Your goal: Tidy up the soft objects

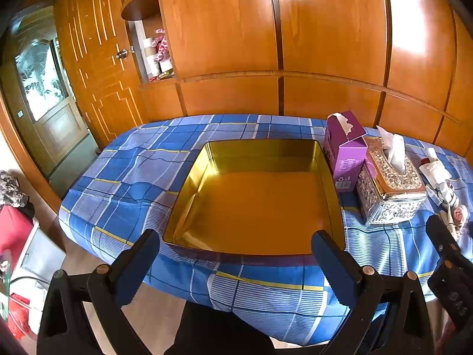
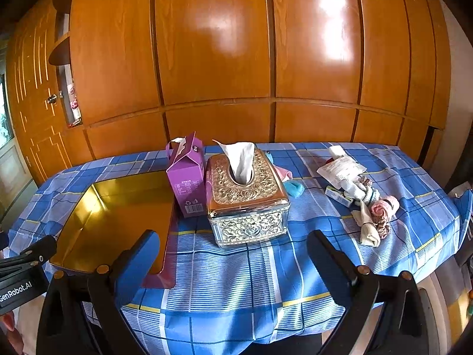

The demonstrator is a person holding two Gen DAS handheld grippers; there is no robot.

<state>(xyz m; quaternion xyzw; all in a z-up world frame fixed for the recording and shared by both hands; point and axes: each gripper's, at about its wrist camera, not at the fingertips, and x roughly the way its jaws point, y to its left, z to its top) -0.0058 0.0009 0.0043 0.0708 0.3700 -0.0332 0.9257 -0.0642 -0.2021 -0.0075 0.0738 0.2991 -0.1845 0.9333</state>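
A gold square tin (image 1: 257, 207) lies open and empty on the blue checked tablecloth; it also shows at the left in the right wrist view (image 2: 118, 216). My left gripper (image 1: 236, 254) is open and empty just before the tin's near rim. My right gripper (image 2: 233, 254) is open and empty near the table's front edge, in front of the tissue box. A heap of socks (image 2: 372, 207) in white, pink and striped cloth lies at the right. A teal sock (image 2: 295, 189) and a pink cloth (image 2: 283, 173) lie behind the tissue box.
An ornate silver and gold tissue box (image 2: 246, 198) and a purple carton (image 2: 187, 177) stand between tin and socks. A white packet (image 2: 340, 167) and a small green box (image 2: 337, 193) lie by the socks. Wooden wardrobe panels (image 2: 236, 59) stand behind the table.
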